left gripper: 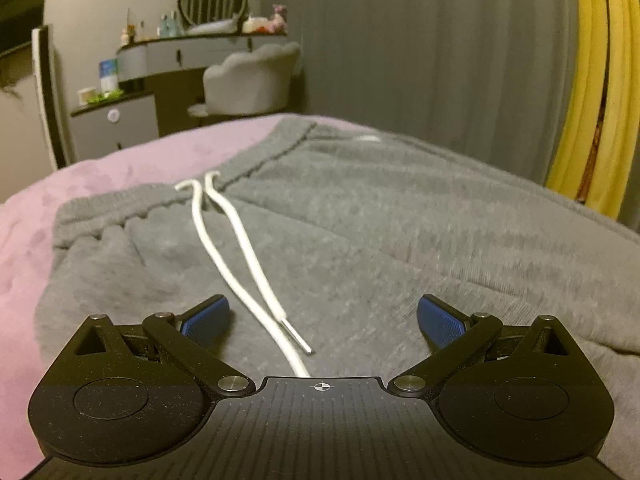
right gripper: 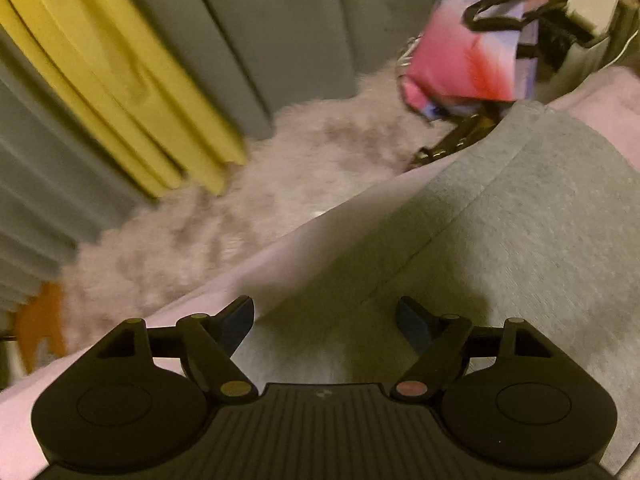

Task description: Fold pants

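Note:
Grey sweatpants (left gripper: 360, 232) lie flat on a pink bed cover (left gripper: 132, 160), waistband toward the far left. Their white drawstring (left gripper: 236, 248) trails down the front to a metal tip between my fingers. My left gripper (left gripper: 323, 320) hovers low over the pants front, open, blue pads wide apart with nothing pinched. In the right wrist view a grey pant leg (right gripper: 520, 240) runs along the bed edge. My right gripper (right gripper: 325, 322) points steeply down over that leg's edge, open, nothing pressed between the pads.
A dressing table (left gripper: 192, 52) with a round mirror and a padded chair (left gripper: 252, 80) stand beyond the bed. Grey and yellow curtains (right gripper: 120, 80) hang beside it. A shaggy rug (right gripper: 240, 208) and a pink bag (right gripper: 468, 52) lie on the floor past the bed edge.

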`<state>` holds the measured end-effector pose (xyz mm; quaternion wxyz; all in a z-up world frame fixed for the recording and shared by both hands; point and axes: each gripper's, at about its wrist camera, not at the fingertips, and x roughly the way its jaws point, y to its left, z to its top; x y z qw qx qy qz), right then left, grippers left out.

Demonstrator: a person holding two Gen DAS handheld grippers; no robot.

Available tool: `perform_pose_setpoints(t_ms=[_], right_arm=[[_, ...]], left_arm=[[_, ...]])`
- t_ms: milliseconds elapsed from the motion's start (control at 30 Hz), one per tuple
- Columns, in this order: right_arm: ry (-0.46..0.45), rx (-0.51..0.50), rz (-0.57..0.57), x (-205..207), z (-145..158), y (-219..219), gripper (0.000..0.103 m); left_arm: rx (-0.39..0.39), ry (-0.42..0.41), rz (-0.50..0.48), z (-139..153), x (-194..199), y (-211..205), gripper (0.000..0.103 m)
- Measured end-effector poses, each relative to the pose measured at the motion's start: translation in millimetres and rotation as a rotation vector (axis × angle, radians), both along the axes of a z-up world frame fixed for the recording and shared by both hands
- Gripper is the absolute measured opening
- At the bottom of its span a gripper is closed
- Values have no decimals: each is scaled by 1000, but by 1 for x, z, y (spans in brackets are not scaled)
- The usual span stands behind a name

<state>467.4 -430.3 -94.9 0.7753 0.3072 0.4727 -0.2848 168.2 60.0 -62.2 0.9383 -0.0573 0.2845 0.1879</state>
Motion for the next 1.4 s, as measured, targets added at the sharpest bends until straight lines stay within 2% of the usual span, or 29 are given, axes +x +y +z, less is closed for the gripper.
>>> perform_pose_setpoints(t_ms=[67, 133, 167, 200, 233, 300, 333, 367, 467, 533, 600, 667, 733, 800, 833, 867, 900, 967, 1000, 1067, 1133, 1167, 1233, 1267, 1300, 1367, 1400], right_arm=[[34, -71, 10, 7, -5, 1, 77], [54, -124, 7, 9, -8, 0, 61], [69, -152, 4, 9, -9, -3, 44], [65, -175, -2, 5, -9, -4, 36], [45, -177, -2, 0, -8, -5, 32], [14, -176, 21, -10, -6, -9, 7], [-17, -160, 25, -16, -3, -11, 4], [-58, -141, 19, -25, 2, -12, 4], [-282, -126, 40, -89, 32, -13, 3], [-395, -103, 44, -157, 47, -7, 3], [-443, -105, 35, -228, 51, 6, 3], [-441, -64, -7, -289, 38, 17, 3], [-358, -64, -46, -335, 13, 26, 4], [-277, -82, -98, -363, -11, 23, 7], [-287, -51, -112, -368, -15, 17, 7], [-318, -20, -114, -369, -12, 9, 19], [-349, -38, -95, -365, -4, 5, 41], [-351, -203, -7, -347, 15, 11, 64], [-340, -318, 51, -331, 27, 18, 66], [-336, -464, 186, -295, 38, 27, 68], [-259, -534, 265, -258, 31, 31, 68], [-180, -537, 311, -235, 20, 28, 66], [1, -538, 330, -204, -7, 15, 62], [-7, -510, 314, -201, -13, 6, 48], [-49, -479, 276, -202, -8, -3, 8], [-107, -463, 160, -213, 14, -17, 7], [-178, -437, 122, -226, 24, -23, 7]], left_arm=[[-2, 25, 5, -3, 4, 0, 103], [1, 22, 5, -3, 2, 0, 103], [1, 23, 6, -4, 3, 0, 103], [0, 25, 7, -4, 2, 0, 103], [0, 24, 7, -3, 1, 0, 103], [-3, 23, 7, -2, -2, -1, 103], [-9, 21, 9, -2, -3, 0, 103], [-15, 21, 11, -2, -4, 0, 103], [-26, 19, 20, -1, -6, 2, 103], [-25, 21, 25, -1, -5, 1, 103], [-27, 25, 29, -1, -6, 1, 103], [-36, 26, 32, 0, -8, 0, 103], [-45, 30, 32, 1, -11, 0, 103], [-55, 33, 29, 2, -14, -1, 103], [-56, 35, 27, 3, -15, -1, 103], [-58, 39, 26, 4, -17, -2, 103], [-62, 40, 25, 4, -18, -3, 103], [-64, 41, 26, 5, -21, -4, 103], [-62, 41, 27, 5, -22, -5, 103], [-54, 42, 26, 5, -23, -6, 103], [-36, 46, 24, 3, -23, -9, 103], [-25, 47, 22, 2, -22, -10, 103], [-6, 51, 13, 1, -22, -12, 103], [0, 51, 8, 0, -22, -12, 103], [3, 50, 4, 0, -22, -11, 103], [-2, 47, 3, 0, -22, -9, 103], [-7, 45, 5, 0, -22, -8, 103]])
